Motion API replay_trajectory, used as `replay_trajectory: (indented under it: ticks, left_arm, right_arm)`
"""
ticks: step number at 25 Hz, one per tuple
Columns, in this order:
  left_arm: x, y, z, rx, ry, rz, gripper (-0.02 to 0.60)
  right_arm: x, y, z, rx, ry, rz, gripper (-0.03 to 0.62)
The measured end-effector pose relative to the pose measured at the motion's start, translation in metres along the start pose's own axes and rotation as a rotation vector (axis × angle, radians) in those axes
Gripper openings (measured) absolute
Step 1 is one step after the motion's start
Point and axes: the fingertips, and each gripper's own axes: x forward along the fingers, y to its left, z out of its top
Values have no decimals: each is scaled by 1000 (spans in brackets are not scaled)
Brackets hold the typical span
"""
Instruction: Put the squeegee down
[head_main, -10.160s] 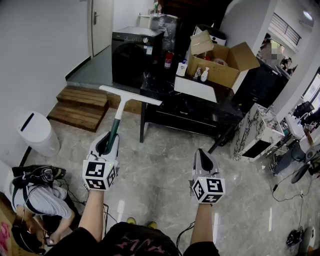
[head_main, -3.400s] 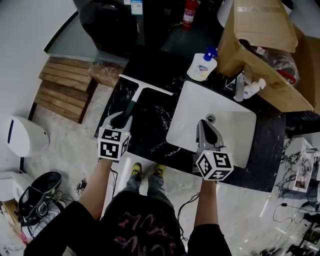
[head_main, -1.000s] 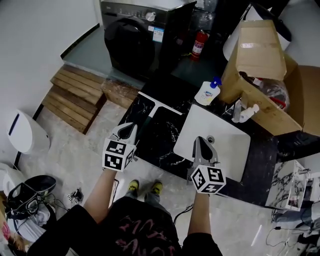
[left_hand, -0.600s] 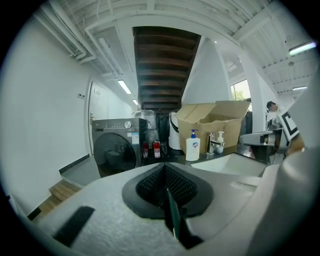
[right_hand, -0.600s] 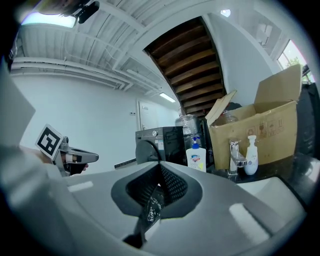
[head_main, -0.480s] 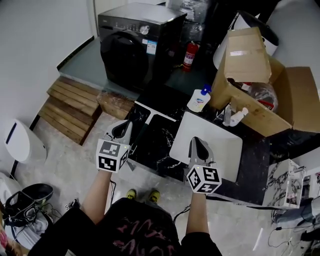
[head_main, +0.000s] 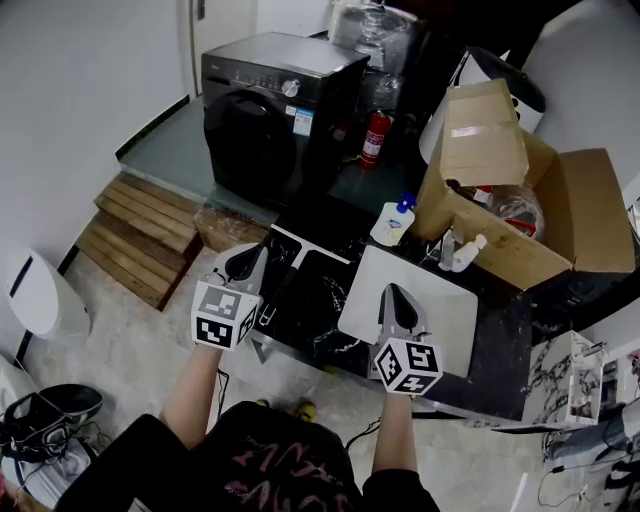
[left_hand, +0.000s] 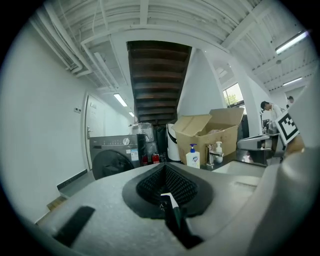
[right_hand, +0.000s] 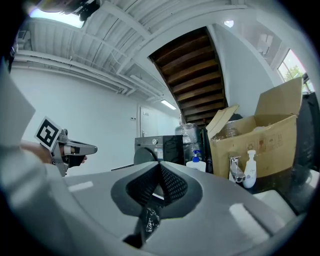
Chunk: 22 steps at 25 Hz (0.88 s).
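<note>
Two tools are in frame, both held above the near edge of the black veined stone counter (head_main: 322, 300). The left tool (head_main: 249, 262) has its jaws closed pad to pad in its own view, with nothing between them. The right tool (head_main: 393, 296) also has its jaws together and empty.

The squeegee (head_main: 311, 246), with a long white blade and a dark handle, lies flat on the counter, free of both tools. It sits just right of the left tool's tip and left of the right tool, with the blade at the far end, ahead of both tips. The handle runs back alongside the left tool. It is dark on dark stone, so its near end is probably close to the counter edge but cannot be traced.

The white rectangular sink basin (head_main: 445, 312) lies below and ahead of the right tool. A white soap bottle with a blue pump (head_main: 391, 222) stands ahead of that tool, past the basin's far corner. An open brown cardboard box (head_main: 572, 215) is ahead and to the right. A dark grey front-loading washing machine (head_main: 268, 110) stands well ahead of the left tool, with a red fire extinguisher (head_main: 375, 136) to its right.
</note>
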Motion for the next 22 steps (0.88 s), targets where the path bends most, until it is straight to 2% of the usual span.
replay_trajectory:
  ticks: [10, 22]
  left_arm:
    - [-5, 11, 29, -9, -61, -1, 6]
    - [-3, 25, 47, -24, -82, -19, 6]
  right_arm:
    - [-1, 1, 21, -35, -22, -10, 9]
    - [0, -7, 42, -62, -34, -26, 8]
